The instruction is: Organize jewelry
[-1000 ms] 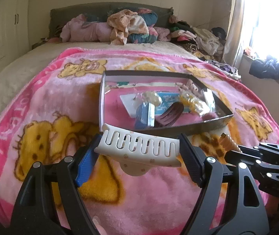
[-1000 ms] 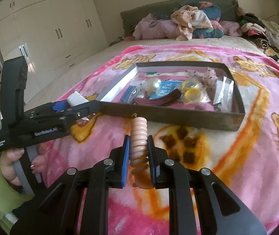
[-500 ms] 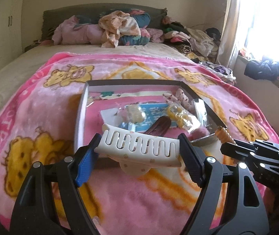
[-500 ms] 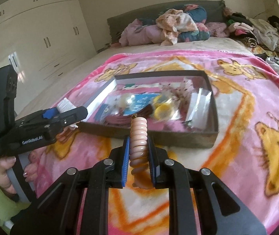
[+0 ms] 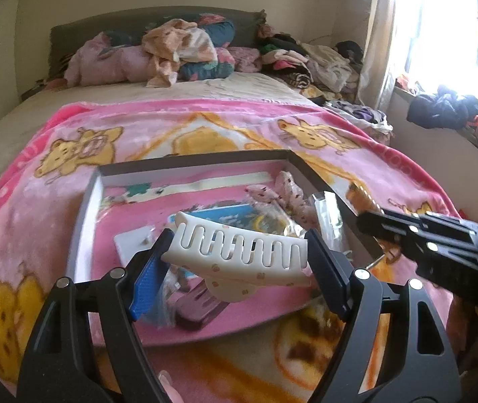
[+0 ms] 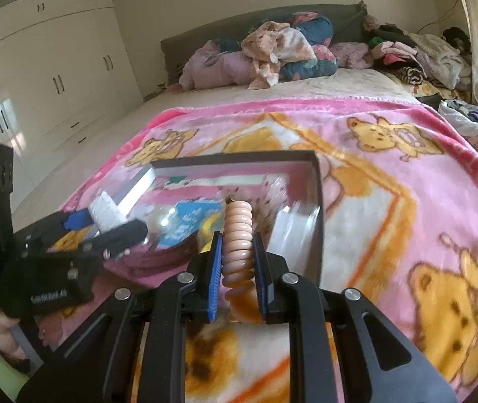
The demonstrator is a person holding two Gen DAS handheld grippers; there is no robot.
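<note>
My left gripper (image 5: 239, 262) is shut on a white claw hair clip (image 5: 239, 255), held over the near part of a shallow dark tray (image 5: 192, 161) lying on the pink blanket. The tray holds several small items: a dark hair clip (image 5: 198, 302), a blue card (image 5: 219, 215), clear bags and a spotted pink scrunchie (image 5: 282, 191). My right gripper (image 6: 237, 255) is shut on a peach spiral hair clip (image 6: 237, 235), held above the tray's near right corner (image 6: 318, 201). The left gripper also shows in the right wrist view (image 6: 104, 225), and the right gripper in the left wrist view (image 5: 373, 225).
The pink bear-print blanket (image 6: 407, 181) covers the near half of the bed. Piled clothes and pillows (image 5: 178, 50) lie at the headboard. White wardrobes (image 6: 47, 77) stand at the left. A window sill with dark clothes (image 5: 447, 110) is at the right.
Both grippers have moved forward with their clips, from in front of the tray's near wall to over the tray. Both stay shut.
</note>
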